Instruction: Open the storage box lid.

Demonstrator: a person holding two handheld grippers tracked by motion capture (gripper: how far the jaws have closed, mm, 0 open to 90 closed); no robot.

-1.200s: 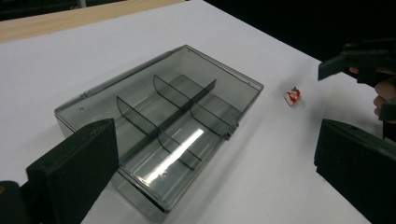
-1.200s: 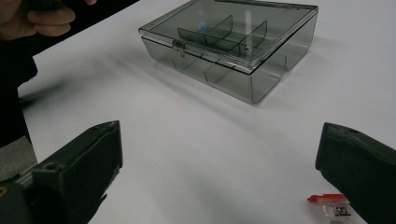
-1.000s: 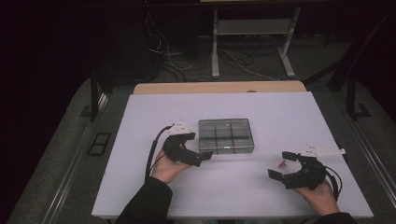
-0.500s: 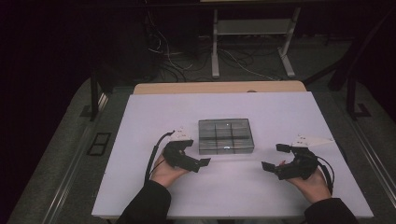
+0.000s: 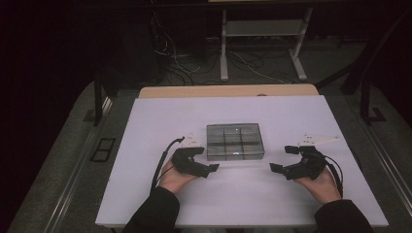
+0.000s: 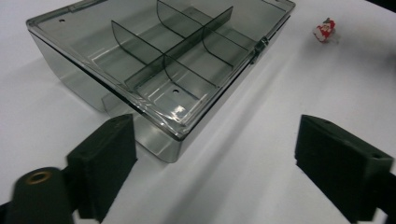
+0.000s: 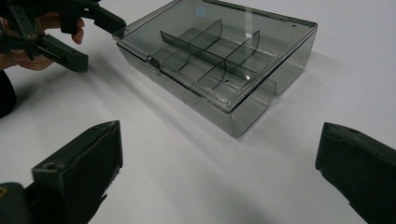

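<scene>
A smoky clear compartment box (image 5: 235, 141) with its lid down lies mid-table. My left gripper (image 5: 206, 160) sits low at its front left corner, jaws apart. In the left gripper view that gripper (image 6: 217, 137) has the box (image 6: 159, 70) corner just ahead of the gap, and neither pad presses on it. Its jaws have just been closing a little. My right gripper (image 5: 283, 158) stands open off the box's front right corner. In the right gripper view its jaws (image 7: 219, 140) are wide and bare, with the box (image 7: 219, 60) ahead and the left gripper (image 7: 95, 39) beyond it.
A small red and white piece (image 6: 324, 30) lies on the white tabletop (image 5: 243, 204) past the box. A white flat part (image 5: 318, 140) rests near the right hand. Dark floor, cables and a stand (image 5: 262, 43) lie behind the table.
The right gripper has slid left toward the box. The left gripper has sunk toward the table at the box's front left corner, and its jaws look slightly narrower.
</scene>
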